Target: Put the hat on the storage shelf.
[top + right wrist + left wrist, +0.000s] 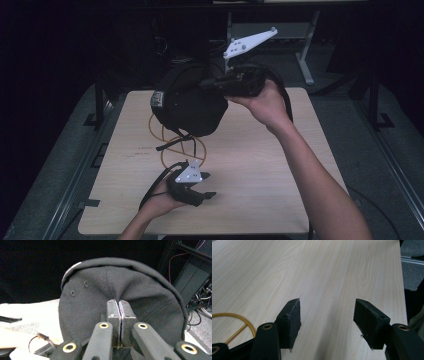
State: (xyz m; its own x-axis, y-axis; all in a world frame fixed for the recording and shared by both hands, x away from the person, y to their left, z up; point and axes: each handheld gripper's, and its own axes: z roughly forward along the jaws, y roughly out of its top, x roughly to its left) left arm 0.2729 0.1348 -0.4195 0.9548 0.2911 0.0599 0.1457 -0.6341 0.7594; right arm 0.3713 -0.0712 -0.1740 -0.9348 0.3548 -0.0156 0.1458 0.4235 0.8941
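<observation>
**A:** Right claw [119,305]: closed tight on a small fold of cloth at the crown of the black cap [95,282]. Holds it in the air above the far left part of the table [260,170], clear of the wood.

**B:** Thin pinch, though. Grips only a pleat of fabric, nothing stiff. Likely to creep loose with any quick swing or tilt.

**A:** And then drops straight towards the yellow wire ring [170,150] lying on the table just below. Could knock it aside, or land crooked across it.

**B:** Hard to say whether meant for that ring at all. No way to tell from here.

**A:** Left claw [327,307]: wide open, holding nothing, low over the near side of the table, ring just beside it. Too low and too far back to catch a falling cap.

**B:** Another risk: hangs lopsided, with what looks like a strap [172,143] dangling underneath. Could snag on the wire ring on the way down.

**A:** Also blocks most of the right claw's forward sight. Turns any set-down into guesswork from that side.

**B:** Safest guess, then: lower slowly, keep level, bring the open claw up to steady the cap before letting go.
</observation>
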